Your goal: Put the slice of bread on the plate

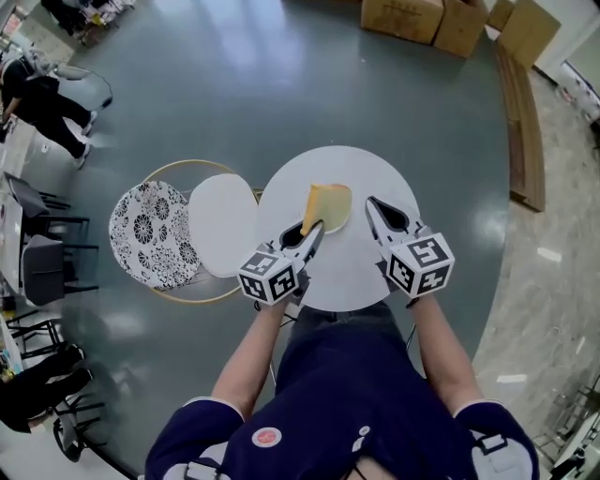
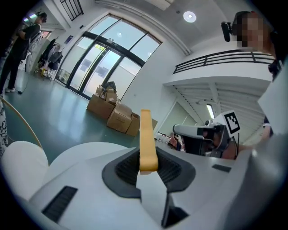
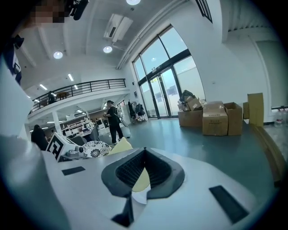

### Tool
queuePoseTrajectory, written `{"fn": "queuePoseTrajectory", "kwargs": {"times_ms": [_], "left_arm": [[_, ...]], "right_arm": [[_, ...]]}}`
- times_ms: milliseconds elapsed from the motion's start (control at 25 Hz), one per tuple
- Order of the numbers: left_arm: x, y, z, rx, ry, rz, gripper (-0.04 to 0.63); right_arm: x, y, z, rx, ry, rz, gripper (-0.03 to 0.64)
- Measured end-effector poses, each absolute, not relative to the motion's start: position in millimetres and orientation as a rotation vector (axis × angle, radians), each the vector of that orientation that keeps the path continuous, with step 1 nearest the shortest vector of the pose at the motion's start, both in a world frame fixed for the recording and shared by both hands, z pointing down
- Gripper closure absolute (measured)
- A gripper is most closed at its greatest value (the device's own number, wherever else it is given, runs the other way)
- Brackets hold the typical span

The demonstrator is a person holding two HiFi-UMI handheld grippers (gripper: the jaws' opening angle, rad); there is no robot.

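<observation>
A yellow slice of bread [image 1: 330, 204] hangs tilted just above the round white table [image 1: 347, 267]. My left gripper [image 1: 314, 228] is shut on its near edge. In the left gripper view the bread [image 2: 146, 139] stands edge-on between the dark pads [image 2: 168, 168], and the left gripper [image 2: 147, 158] pinches its lower end. A white plate [image 1: 222, 225] lies left of the table. My right gripper [image 1: 370, 202] is just right of the bread, its tips together and holding nothing. In the right gripper view the right gripper [image 3: 144, 152] is shut, and a corner of bread [image 3: 120, 145] shows to its left.
The plate rests inside a gold-rimmed round stand [image 1: 178, 169], beside a black-and-white patterned disc [image 1: 150, 234]. Cardboard boxes [image 1: 431, 19] stand at the far side of the grey floor. A person [image 1: 42, 103] and dark chairs [image 1: 42, 253] are at the left.
</observation>
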State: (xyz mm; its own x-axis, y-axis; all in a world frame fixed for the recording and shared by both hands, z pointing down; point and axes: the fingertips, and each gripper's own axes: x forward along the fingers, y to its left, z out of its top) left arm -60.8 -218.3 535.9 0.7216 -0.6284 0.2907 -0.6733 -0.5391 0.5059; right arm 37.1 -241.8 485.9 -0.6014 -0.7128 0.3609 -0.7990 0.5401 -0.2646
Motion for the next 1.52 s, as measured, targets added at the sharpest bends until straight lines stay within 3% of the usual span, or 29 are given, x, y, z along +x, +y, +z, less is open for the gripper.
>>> {"fn": "queuePoseTrajectory", "kwargs": {"times_ms": [600,1520], "left_arm": [[-63.4,-231.8,632.7,2.139,-0.945,0.145,0.506],[-72.6,-252.1,685.2,1.943,-0.978,0.154,0.505]], "right_arm": [[28.0,-231.8,550.1,1.259,-2.459,0.812,0.612],[24.6,-244.5,557.6,1.212,-2.449,0.873,0.612]]}}
